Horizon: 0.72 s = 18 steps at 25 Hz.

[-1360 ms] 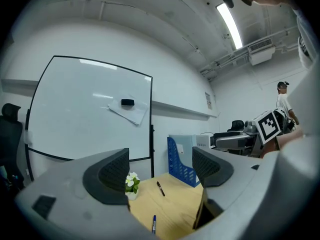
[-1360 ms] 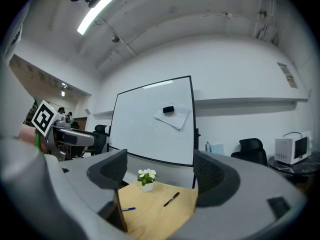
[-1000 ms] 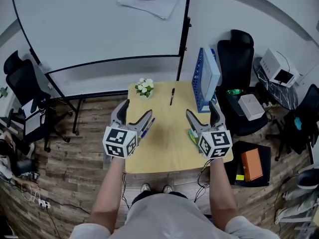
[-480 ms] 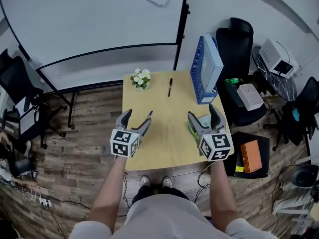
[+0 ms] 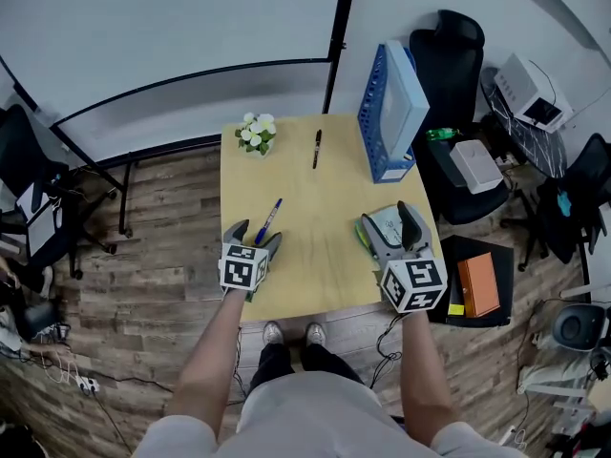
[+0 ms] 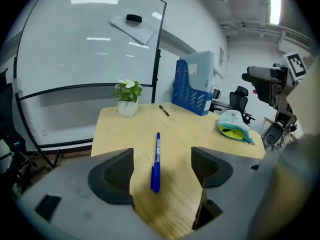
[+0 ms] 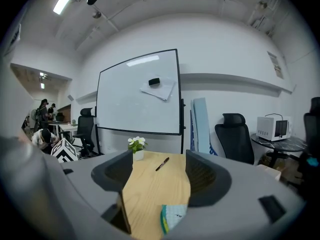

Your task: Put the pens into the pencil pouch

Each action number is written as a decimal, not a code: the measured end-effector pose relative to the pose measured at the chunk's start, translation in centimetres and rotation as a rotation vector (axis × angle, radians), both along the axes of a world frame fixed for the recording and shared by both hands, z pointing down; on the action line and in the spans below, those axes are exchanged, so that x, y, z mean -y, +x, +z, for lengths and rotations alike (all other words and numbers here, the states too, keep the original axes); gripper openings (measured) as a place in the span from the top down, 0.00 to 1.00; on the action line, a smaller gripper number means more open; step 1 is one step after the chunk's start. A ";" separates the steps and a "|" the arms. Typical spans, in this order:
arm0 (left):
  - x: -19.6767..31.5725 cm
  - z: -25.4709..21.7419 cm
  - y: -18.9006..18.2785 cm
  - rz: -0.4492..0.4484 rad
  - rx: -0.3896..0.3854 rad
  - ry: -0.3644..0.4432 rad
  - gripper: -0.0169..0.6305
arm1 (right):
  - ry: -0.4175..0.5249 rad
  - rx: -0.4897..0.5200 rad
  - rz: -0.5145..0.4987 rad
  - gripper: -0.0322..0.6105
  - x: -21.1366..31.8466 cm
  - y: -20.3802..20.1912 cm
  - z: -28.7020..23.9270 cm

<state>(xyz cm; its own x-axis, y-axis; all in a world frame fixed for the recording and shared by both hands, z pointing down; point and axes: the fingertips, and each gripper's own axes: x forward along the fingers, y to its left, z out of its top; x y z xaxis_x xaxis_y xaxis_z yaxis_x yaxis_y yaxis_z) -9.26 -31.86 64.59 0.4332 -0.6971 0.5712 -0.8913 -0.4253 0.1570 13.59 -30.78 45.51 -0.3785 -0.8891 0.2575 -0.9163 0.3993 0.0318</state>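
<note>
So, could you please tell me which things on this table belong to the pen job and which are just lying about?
For the job:
blue pen
black pen
pencil pouch

Just lying about:
potted plant
blue file holder

Blue pen (image 6: 156, 160) and black pen (image 6: 164, 110) lie flat, outside the pouch (image 6: 234, 126).

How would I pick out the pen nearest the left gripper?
Start at the pale wooden table below the whiteboard. Near its front left edge, in line with the open left gripper, lies a blue pen. The black pen, the only other one, lies far back, near the potted plant.
</note>
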 end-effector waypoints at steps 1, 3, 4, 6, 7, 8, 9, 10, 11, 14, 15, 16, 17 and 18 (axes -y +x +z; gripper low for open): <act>0.0 0.6 -0.2 -0.007 0.012 -0.022 0.41 | -0.006 0.000 0.003 0.44 -0.1 0.2 0.2; 0.1 1.7 -0.4 -0.012 0.028 -0.063 0.41 | -0.014 0.000 0.009 0.45 -0.3 0.6 0.7; 0.0 2.2 -0.4 -0.012 0.031 -0.081 0.42 | -0.018 -0.001 0.014 0.45 -0.4 0.8 0.8; -0.2 2.9 -0.3 -0.018 0.033 -0.110 0.45 | -0.023 -0.004 0.025 0.46 -0.5 1.4 1.0; -0.3 3.1 -0.4 -0.025 0.039 -0.121 0.51 | -0.024 -0.006 0.030 0.47 -0.5 1.6 1.1; -0.4 3.3 -0.4 -0.030 0.051 -0.128 0.59 | -0.026 -0.007 0.036 0.47 -0.5 1.9 1.1; -0.6 3.5 -0.5 -0.032 0.068 -0.132 0.67 | -0.027 -0.008 0.041 0.47 -0.5 2.2 1.1; -0.7 3.7 -0.6 -0.030 0.088 -0.133 0.70 | -0.027 -0.008 0.046 0.48 -0.6 2.4 1.1; -0.7 3.8 -0.7 -0.026 0.108 -0.131 0.75 | -0.027 -0.008 0.052 0.48 -0.6 2.7 1.1; -0.8 4.1 -0.8 -0.015 0.135 -0.133 0.86 | -0.028 -0.007 0.066 0.49 -0.7 3.2 1.1; -0.8 4.1 -0.8 -0.015 0.133 -0.139 0.87 | -0.028 -0.007 0.069 0.50 -0.7 3.4 1.1; -0.8 4.0 -0.8 -0.018 0.127 -0.145 0.87 | -0.027 -0.007 0.071 0.50 -0.7 3.5 1.0; -0.8 3.9 -0.8 -0.023 0.120 -0.149 0.87 | -0.027 -0.009 0.073 0.50 -0.7 3.6 1.0; -0.8 3.7 -0.8 -0.028 0.111 -0.146 0.87 | -0.027 -0.012 0.074 0.50 -0.7 3.8 1.1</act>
